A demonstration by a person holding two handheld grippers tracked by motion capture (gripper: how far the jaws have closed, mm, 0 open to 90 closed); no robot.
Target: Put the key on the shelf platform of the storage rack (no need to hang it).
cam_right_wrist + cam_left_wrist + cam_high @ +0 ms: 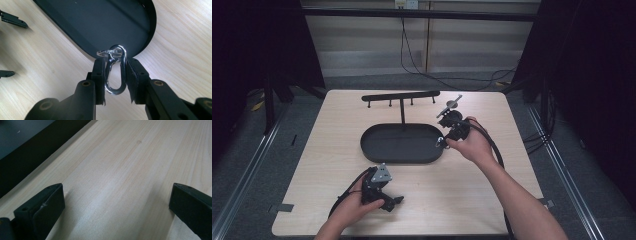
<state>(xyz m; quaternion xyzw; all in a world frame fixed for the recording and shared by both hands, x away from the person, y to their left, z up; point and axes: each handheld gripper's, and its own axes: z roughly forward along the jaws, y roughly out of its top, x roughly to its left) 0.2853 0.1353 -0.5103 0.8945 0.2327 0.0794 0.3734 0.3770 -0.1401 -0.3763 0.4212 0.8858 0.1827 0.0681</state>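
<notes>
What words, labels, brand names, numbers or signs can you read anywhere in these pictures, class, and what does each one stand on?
There are none to read.
The carabiner, clamped in the right gripper, bears no legible marking.
The black tray, the hook stand and the wooden table are unmarked.
The left gripper, jaws apart, shows plain black pads.

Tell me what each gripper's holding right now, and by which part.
The right gripper pinches a silver carabiner by its two long sides, key ring end pointing out. The left gripper is open over the table, holding nothing.
</notes>
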